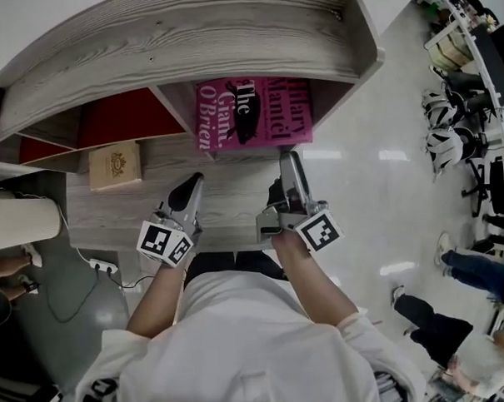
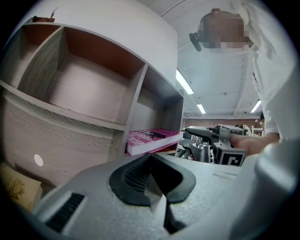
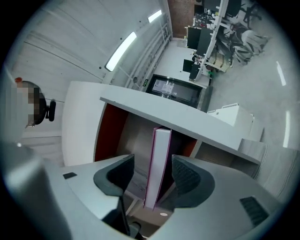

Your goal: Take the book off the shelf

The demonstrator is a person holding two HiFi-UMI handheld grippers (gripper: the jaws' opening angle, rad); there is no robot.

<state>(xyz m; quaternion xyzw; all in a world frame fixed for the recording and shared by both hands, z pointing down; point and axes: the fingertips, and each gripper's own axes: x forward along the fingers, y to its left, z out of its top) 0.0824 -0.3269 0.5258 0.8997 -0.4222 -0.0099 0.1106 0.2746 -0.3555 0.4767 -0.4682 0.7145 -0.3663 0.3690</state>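
Note:
A magenta book (image 1: 252, 113) lies flat in the right compartment of the wooden shelf (image 1: 145, 42), its near edge sticking out. My right gripper (image 1: 290, 159) reaches up to that edge. In the right gripper view the book (image 3: 159, 159) stands edge-on between the open jaws of the right gripper (image 3: 152, 165), with a gap to the pads on each side. My left gripper (image 1: 193, 183) hovers left of the book over the lower board, shut and empty (image 2: 150, 157). From the left gripper view the book (image 2: 152, 139) and the right gripper (image 2: 206, 133) show at the right.
A tan box (image 1: 114, 164) lies on the lower board at the left. The neighbouring compartments (image 2: 84, 89) have red backs and hold nothing. A white cylinder (image 1: 24, 223) and a power strip (image 1: 100, 265) sit at the left. People (image 1: 480, 269) and helmets (image 1: 441, 138) are at the right.

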